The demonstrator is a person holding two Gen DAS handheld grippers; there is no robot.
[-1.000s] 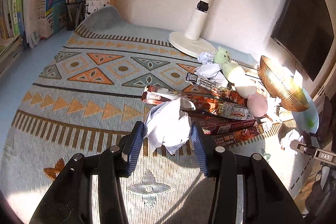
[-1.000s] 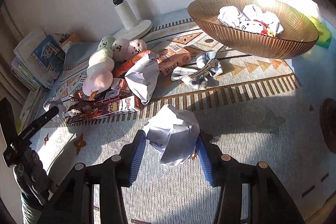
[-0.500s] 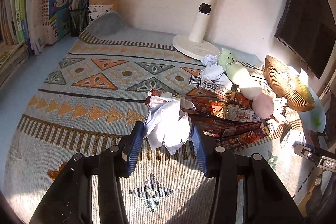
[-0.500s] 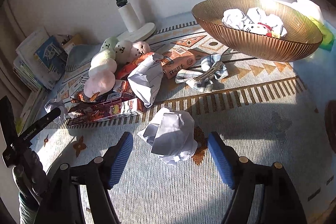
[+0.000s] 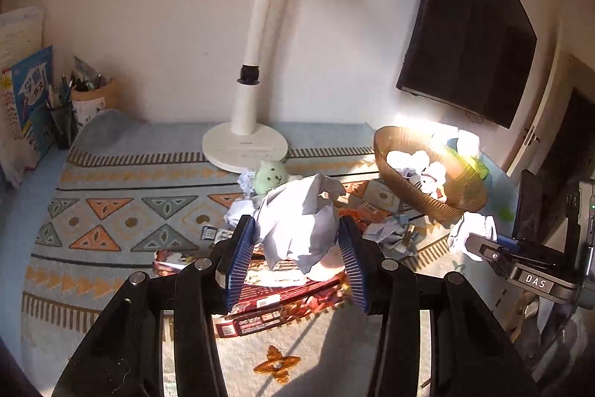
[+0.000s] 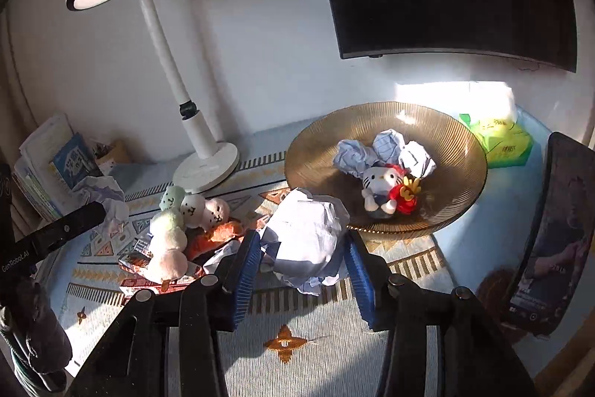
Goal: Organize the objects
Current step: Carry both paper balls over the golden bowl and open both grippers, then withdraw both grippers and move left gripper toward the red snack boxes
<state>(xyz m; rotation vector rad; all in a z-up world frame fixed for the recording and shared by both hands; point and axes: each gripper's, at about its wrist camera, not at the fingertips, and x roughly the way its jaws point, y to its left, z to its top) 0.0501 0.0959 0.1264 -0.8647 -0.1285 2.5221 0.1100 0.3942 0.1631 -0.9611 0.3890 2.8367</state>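
A paper ball [image 5: 297,222] sits pinched in the left gripper [image 5: 296,261], another ball [image 6: 306,240] in the just-closed right gripper [image 6: 305,270], both above the surface [image 6: 334,341].

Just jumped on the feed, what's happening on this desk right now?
A person is tidying a cluttered desk with two handheld grippers. The left gripper holds a crumpled paper ball lifted above the snack boxes. The right gripper has just closed on a second paper ball, held just in front of the amber bowl. That bowl already contains several paper balls and a small cat plush. Plush toys and wrappers remain piled on the patterned mat by the lamp.
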